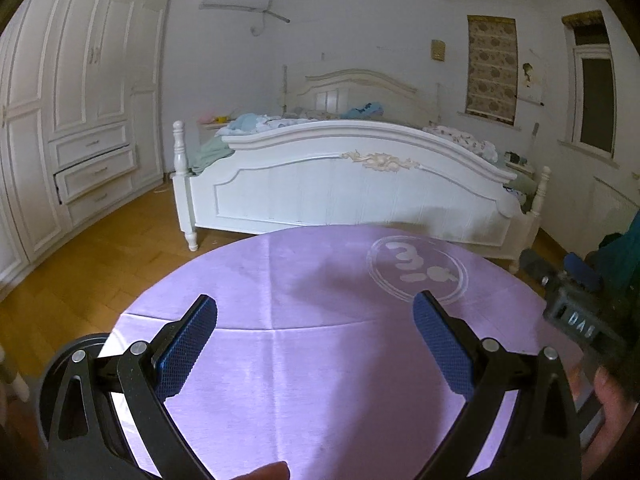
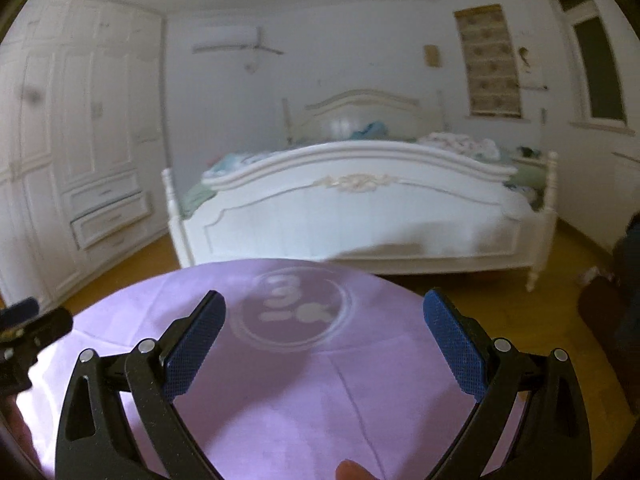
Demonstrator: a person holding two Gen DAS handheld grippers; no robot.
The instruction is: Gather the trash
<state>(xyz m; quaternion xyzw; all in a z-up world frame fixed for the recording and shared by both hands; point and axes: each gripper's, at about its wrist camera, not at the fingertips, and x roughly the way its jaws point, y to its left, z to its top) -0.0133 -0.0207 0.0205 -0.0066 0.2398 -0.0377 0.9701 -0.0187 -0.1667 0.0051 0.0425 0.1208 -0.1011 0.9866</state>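
A round table with a purple cloth (image 1: pixel 304 360) lies below both grippers; it also shows in the right wrist view (image 2: pixel 304 392). The cloth bears a white circular print with a "3" (image 1: pixel 416 268), also seen in the right wrist view (image 2: pixel 294 306). No trash shows on the cloth. My left gripper (image 1: pixel 316 320) is open and empty above the table. My right gripper (image 2: pixel 324 316) is open and empty above the table. The right gripper's body shows at the right edge of the left wrist view (image 1: pixel 576 316), and the left one at the left edge of the right wrist view (image 2: pixel 28 328).
A white bed (image 1: pixel 352 184) with heaped clothes stands beyond the table. A white wardrobe (image 1: pixel 72 112) with a part-open drawer lines the left wall. The floor is wood (image 1: pixel 80 264). A dark round object (image 1: pixel 76 356) sits by the table's left edge.
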